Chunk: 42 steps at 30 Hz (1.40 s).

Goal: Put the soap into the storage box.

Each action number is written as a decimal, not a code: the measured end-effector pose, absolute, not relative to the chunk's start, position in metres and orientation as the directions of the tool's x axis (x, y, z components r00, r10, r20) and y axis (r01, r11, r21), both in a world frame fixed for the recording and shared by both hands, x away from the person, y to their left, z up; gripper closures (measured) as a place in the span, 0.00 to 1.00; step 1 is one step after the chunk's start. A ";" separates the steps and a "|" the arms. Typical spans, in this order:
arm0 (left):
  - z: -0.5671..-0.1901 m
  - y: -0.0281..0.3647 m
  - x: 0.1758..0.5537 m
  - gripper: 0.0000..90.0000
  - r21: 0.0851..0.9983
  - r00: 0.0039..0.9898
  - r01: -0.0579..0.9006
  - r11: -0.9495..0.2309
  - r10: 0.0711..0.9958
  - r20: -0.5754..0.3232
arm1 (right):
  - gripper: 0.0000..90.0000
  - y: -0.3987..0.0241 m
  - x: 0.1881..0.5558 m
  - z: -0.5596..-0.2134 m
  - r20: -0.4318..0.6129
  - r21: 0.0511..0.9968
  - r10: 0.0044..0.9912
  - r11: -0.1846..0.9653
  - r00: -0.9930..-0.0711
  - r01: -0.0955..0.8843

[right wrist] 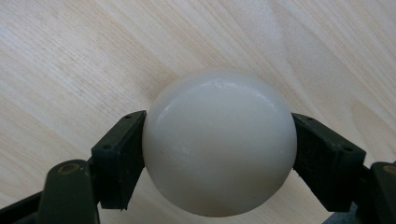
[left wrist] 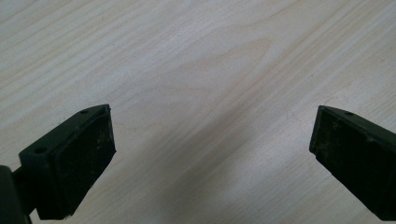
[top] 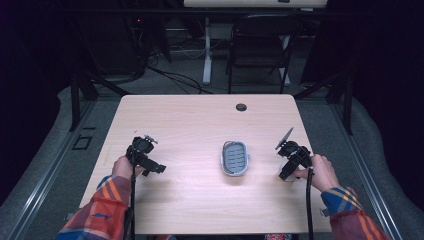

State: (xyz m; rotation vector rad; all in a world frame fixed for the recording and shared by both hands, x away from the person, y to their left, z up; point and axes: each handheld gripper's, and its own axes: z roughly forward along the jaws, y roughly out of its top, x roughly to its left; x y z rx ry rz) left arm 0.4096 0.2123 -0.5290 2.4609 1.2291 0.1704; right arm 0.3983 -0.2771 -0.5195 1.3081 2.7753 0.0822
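A smooth white ball (right wrist: 219, 142) sits between the two black jaws of my right gripper (right wrist: 219, 154), which is shut on it just above the wooden table (right wrist: 70, 56). In the high view the right gripper (top: 287, 173) is at the table's right side, a hand behind it. A small grey oval tray (top: 235, 158) with a slotted floor lies in the middle of the table. My left gripper (top: 156, 170) is at the table's left side. Its jaws stand wide apart over bare wood, and the left gripper (left wrist: 212, 140) holds nothing.
The light wooden table (top: 200, 125) has a round cable hole (top: 241, 107) near its far edge. Behind it stand a black chair (top: 257, 47) and a white desk leg (top: 207, 50) with cables on the floor. Dark curtains flank both sides.
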 end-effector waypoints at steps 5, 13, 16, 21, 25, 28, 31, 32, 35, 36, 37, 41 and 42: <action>-0.529 0.212 0.410 0.00 0.390 0.613 0.741 -0.547 0.788 -0.057 | 0.26 -0.274 0.399 -0.514 -0.056 0.075 0.762 0.648 -0.646 0.758; -0.529 0.212 0.410 0.00 0.389 0.614 0.740 -0.549 0.787 -0.056 | 0.26 -0.263 0.403 -0.505 -0.066 0.093 0.737 0.676 -0.673 0.731; -0.529 0.212 0.410 0.00 0.388 0.613 0.740 -0.549 0.788 -0.056 | 0.26 -0.257 0.403 -0.503 -0.050 0.147 0.755 0.653 -0.654 0.743; -0.530 0.212 0.410 0.00 0.389 0.613 0.741 -0.548 0.788 -0.057 | 0.26 -0.252 0.407 -0.498 -0.060 0.120 0.733 0.679 -0.678 0.724; -0.530 0.212 0.409 0.00 0.388 0.613 0.741 -0.548 0.788 -0.057 | 0.26 -0.247 0.409 -0.497 -0.054 0.136 0.735 0.676 -0.676 0.724; -0.530 0.212 0.409 0.00 0.385 0.613 0.742 -0.549 0.788 -0.060 | 0.26 -0.244 0.411 -0.493 -0.061 0.124 0.723 0.690 -0.689 0.713; -0.530 0.212 0.409 0.00 0.384 0.615 0.742 -0.550 0.787 -0.060 | 0.26 -0.240 0.411 -0.492 -0.054 0.144 0.731 0.680 -0.680 0.719; -0.530 0.212 0.409 0.00 0.384 0.614 0.742 -0.550 0.787 -0.060 | 0.26 -0.239 0.412 -0.491 -0.058 0.128 0.719 0.694 -0.693 0.709; -0.530 0.212 0.410 0.00 0.382 0.616 0.741 -0.552 0.786 -0.059 | 0.26 -0.236 0.414 -0.490 -0.061 0.120 0.713 0.700 -0.698 0.704; -0.530 0.212 0.410 0.00 0.381 0.616 0.741 -0.552 0.786 -0.059 | 0.26 -0.235 0.413 -0.491 -0.058 0.127 0.718 0.694 -0.693 0.709; -0.530 0.212 0.410 0.00 0.381 0.616 0.741 -0.553 0.785 -0.058 | 0.26 -0.235 0.414 -0.490 -0.065 0.118 0.709 0.704 -0.702 0.700; -0.530 0.212 0.410 0.00 0.380 0.616 0.741 -0.553 0.785 -0.058 | 0.26 -0.230 0.416 -0.487 -0.061 0.128 0.710 0.703 -0.702 0.700; -0.530 0.211 0.410 0.00 0.380 0.617 0.741 -0.554 0.785 -0.058 | 0.26 -0.229 0.416 -0.487 -0.058 0.137 0.716 0.696 -0.696 0.705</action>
